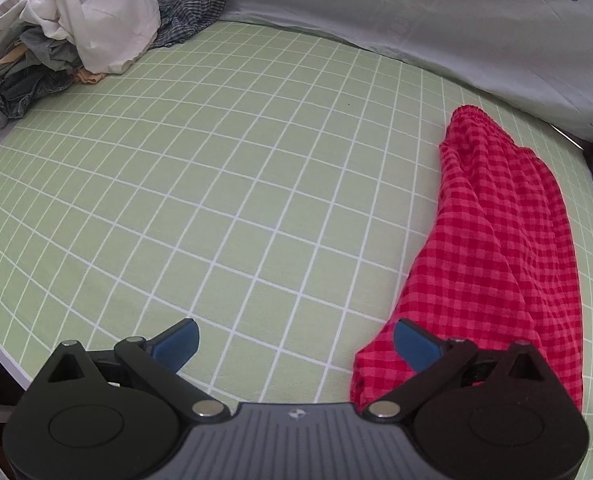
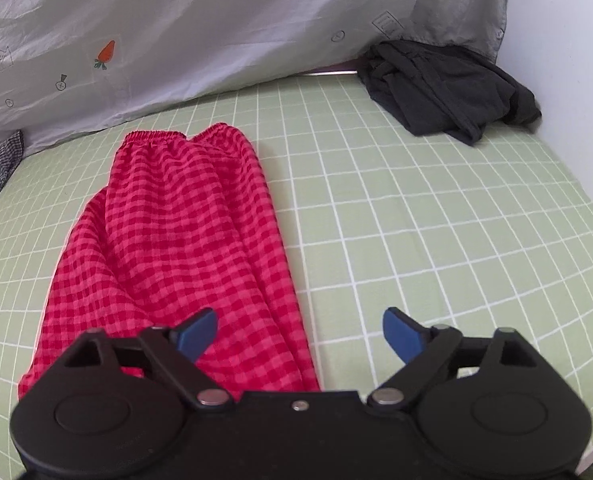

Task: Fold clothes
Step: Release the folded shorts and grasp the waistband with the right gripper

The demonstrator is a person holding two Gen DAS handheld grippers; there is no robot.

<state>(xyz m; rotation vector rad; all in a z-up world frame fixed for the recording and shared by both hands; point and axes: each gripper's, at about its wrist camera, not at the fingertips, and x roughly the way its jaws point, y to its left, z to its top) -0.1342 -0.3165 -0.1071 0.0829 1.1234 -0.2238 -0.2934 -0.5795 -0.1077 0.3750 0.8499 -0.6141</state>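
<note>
A green sheet (image 1: 224, 184) with a white grid covers the bed, smooth and taut. Along its far edge a thin grey cloth (image 1: 436, 28), creased and printed with small carrots, rises like a backdrop. The red checked trousers (image 2: 176, 240) lie flat and lengthwise in the middle of the sheet, crinkled in weave, their gathered elastic waistband toward the far edge and the hems at the near edge. In the far left corner sits a rumpled pile (image 1: 64, 36) of white, grey and checked garments. In the far right corner lies a dark garment (image 2: 448, 88), folded loosely, perhaps a jersey knit. The left gripper (image 1: 294, 346) hovers at the near edge with its blue pads spread wide, the right pad over the trouser hem. The right gripper (image 2: 300, 338) is likewise wide apart, holding nothing, its left pad above the hem.
</note>
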